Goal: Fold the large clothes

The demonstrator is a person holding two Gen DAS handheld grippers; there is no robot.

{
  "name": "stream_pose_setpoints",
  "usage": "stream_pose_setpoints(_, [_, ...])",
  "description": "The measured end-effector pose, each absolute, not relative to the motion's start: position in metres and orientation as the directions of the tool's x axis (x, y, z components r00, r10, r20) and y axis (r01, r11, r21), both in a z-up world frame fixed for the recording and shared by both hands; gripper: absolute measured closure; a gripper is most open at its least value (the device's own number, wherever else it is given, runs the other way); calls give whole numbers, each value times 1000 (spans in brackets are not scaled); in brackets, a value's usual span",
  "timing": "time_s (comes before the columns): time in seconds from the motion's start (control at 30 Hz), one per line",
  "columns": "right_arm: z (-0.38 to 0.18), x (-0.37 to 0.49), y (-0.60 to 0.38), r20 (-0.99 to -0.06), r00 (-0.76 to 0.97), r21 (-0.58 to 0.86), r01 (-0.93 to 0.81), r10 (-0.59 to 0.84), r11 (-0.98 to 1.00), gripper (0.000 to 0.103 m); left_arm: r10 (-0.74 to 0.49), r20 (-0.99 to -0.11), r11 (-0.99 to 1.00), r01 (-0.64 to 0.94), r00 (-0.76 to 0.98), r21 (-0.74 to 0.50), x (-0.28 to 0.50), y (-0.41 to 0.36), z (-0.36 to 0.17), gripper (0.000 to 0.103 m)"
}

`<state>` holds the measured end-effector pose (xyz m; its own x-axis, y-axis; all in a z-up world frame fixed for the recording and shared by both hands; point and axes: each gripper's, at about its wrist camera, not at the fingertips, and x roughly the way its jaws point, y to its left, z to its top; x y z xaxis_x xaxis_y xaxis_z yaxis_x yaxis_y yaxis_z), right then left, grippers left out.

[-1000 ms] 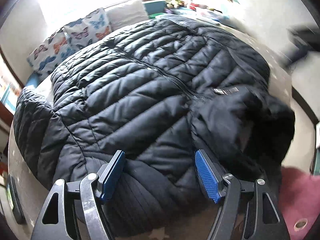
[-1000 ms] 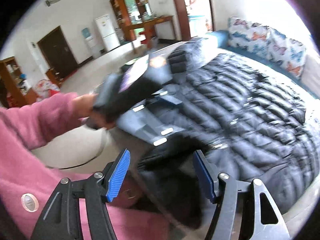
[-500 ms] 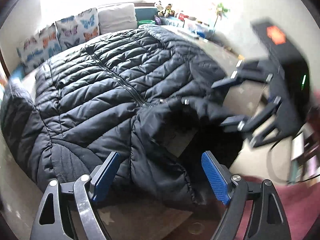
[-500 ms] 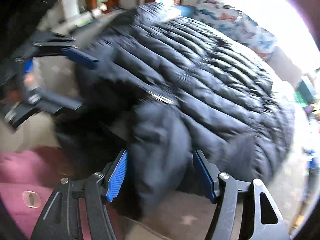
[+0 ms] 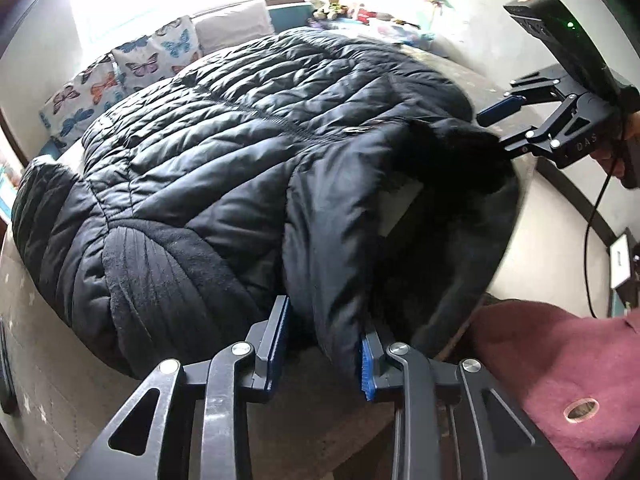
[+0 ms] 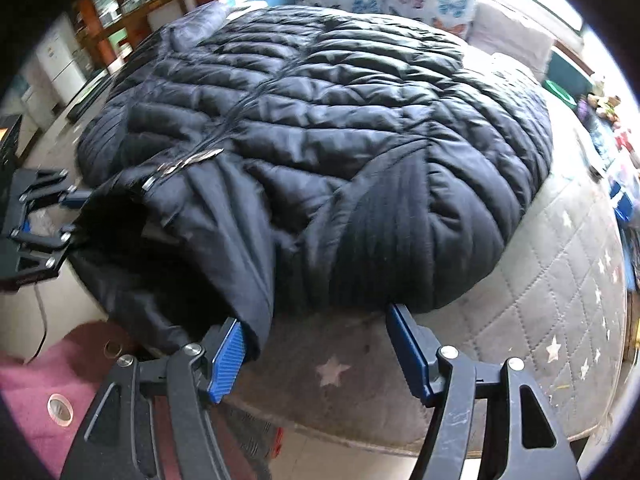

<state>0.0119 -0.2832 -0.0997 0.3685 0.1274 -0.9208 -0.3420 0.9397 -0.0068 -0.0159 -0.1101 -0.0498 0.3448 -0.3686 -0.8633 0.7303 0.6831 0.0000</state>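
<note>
A big black quilted puffer jacket (image 5: 248, 152) lies spread front-up on a mattress, its zip running away from me. My left gripper (image 5: 322, 354) is at the near collar edge. Its jaws are closing, and a fold of the collar flap (image 5: 332, 304) fills the narrow gap between the blue pads. In the right wrist view the jacket (image 6: 340, 128) fills the middle. My right gripper (image 6: 318, 354) stands open at the near edge. Its left pad (image 6: 228, 354) touches the tip of the collar flap, and only mattress shows between the fingers. Each gripper also shows in the other's view: right gripper (image 5: 494, 126), left gripper (image 6: 74, 218).
The quilted grey mattress (image 6: 540, 300) with star prints reaches to the right of the jacket. Butterfly pillows (image 5: 120, 72) lean at the far side, with toys (image 5: 332, 0) on the sill. The person's pink garment (image 5: 560, 360) is close at the lower right. A fridge (image 6: 60, 68) and shelves stand behind.
My left gripper's jaws went from wide to narrow around the collar flap. My right gripper swung down from the person's arm to the near edge of the jacket, jaws still wide.
</note>
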Motion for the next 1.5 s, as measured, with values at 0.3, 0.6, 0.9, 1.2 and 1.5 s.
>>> stream_pose_setpoints(0.3, [-33, 13, -262, -836, 499, -39, -470, 229, 882, 31, -526, -766, 633, 772, 370, -62, -5, -85, 36, 65])
stream_pose_setpoints(0.6, [-82, 88, -249, -826, 522, 3, -377, 215, 926, 31, -491, -784, 726, 676, 379, -128, 93, -125, 16, 66])
stream_pose_setpoints(0.9, [-129, 50, -228, -859, 472, -46, -459, 199, 887, 30, -457, -830, 642, 764, 320, -59, 72, -175, -60, 68])
stream_pose_setpoints(1.2, [-106, 47, -254, -841, 468, 34, -456, 272, 890, 28, -469, -810, 660, 749, 351, -57, 66, -171, -70, 67])
stream_pose_setpoints(1.5, [-43, 110, -390, -787, 567, 185, -164, 246, 969, 28, -464, -818, 660, 749, 339, -64, 60, -166, -62, 66])
